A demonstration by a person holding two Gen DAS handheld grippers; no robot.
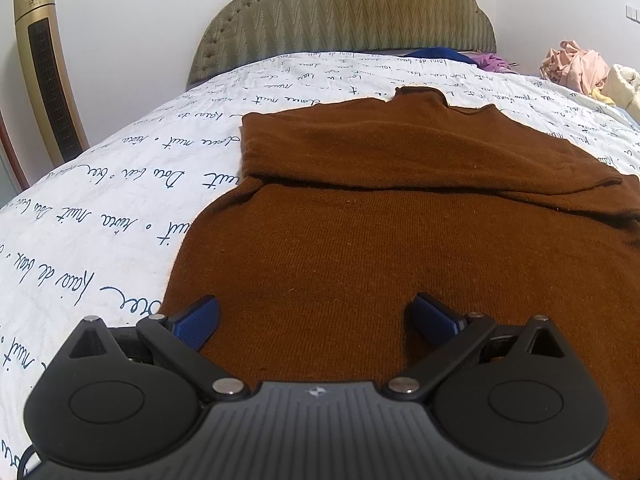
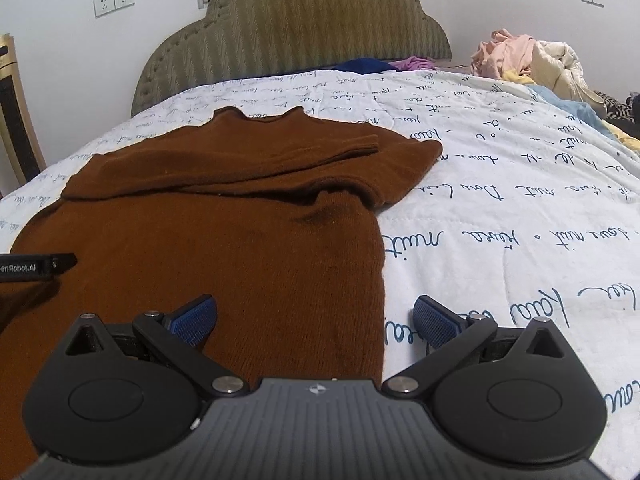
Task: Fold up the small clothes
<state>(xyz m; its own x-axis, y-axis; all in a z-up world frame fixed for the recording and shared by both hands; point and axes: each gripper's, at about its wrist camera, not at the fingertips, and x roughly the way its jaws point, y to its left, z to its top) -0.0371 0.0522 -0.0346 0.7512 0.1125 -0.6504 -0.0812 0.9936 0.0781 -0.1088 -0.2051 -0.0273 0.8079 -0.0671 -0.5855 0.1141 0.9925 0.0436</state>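
A brown knit sweater [image 1: 360,216] lies flat on the white bedspread, collar toward the headboard, with both sleeves folded across its chest. My left gripper [image 1: 314,322] is open just above the sweater's near left hem, nothing between its blue pads. In the right wrist view the same sweater [image 2: 224,216] fills the left half. My right gripper [image 2: 316,320] is open over the sweater's near right edge, its left pad above the knit and its right pad above the bedspread. The left gripper's black side [image 2: 38,266] shows at the left edge.
The bedspread [image 1: 120,208] is white with blue handwriting print. A padded olive headboard [image 2: 292,28] stands at the far end. Loose pink and cream clothes [image 2: 532,60] are piled at the far right. A gold tower fan [image 1: 44,76] stands left of the bed.
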